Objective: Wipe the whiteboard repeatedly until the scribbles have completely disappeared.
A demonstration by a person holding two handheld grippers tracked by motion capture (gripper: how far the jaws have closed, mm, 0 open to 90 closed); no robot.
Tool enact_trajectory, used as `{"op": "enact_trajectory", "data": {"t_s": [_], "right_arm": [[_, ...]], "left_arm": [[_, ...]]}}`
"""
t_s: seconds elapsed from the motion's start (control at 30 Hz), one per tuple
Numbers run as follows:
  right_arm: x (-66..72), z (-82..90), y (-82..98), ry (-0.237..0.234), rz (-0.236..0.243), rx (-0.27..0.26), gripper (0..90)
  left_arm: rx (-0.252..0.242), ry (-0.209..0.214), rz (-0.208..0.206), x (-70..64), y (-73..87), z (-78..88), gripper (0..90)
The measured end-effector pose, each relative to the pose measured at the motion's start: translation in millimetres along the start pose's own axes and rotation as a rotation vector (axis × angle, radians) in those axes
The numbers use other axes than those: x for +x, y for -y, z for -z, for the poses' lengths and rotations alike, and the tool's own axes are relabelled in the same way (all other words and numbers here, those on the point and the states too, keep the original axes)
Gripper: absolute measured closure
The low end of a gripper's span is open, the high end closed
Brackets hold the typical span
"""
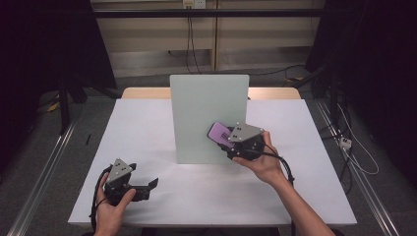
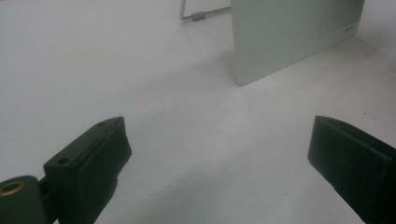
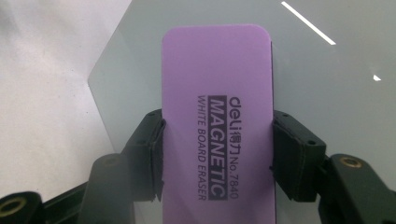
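Purple eraser (image 3: 217,121): flat rectangular block, rounded corners, dark print on its back reading "deli MAGNETIC WHITE BOARD ERASER No.7840". Clamped by its long edges between black fingers (image 3: 149,154) of right gripper (image 1: 235,142). Held face-on against pale grey-green whiteboard (image 1: 196,113), at lower right part of board. Whiteboard: upright glossy panel with rounded corners, standing near middle of white counter (image 1: 147,128), surface clean, ceiling light reflected in it.
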State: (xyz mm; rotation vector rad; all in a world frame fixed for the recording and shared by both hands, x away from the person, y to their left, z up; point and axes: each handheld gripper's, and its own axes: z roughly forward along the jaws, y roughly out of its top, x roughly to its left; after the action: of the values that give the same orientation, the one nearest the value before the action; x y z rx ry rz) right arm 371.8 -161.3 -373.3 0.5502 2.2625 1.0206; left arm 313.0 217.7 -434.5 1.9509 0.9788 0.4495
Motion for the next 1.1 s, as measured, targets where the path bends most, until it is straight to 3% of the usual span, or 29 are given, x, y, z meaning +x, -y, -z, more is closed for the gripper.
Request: {"op": "enact_trajectory", "data": {"t_s": [0.53, 0.63, 1.1], "right_arm": [[-31.5, 22.7, -24.1, 0.107, -0.012, -0.048, 41.7], [-29.2, 21.2, -22.2, 0.119, -0.002, -0.055, 41.7], [0.1, 3.2, 1.6, 0.047, 0.032, -0.002, 41.7]], "left_arm": [[-0.002, 0.004, -0.003, -0.5, -0.3, 0.1, 5.2], [-0.007, 0.004, 0.001, -0.5, -0.1, 0.1, 5.2], [-0.005, 0.005, -0.001, -1.4, -0.2, -0.5, 5.2]]}}
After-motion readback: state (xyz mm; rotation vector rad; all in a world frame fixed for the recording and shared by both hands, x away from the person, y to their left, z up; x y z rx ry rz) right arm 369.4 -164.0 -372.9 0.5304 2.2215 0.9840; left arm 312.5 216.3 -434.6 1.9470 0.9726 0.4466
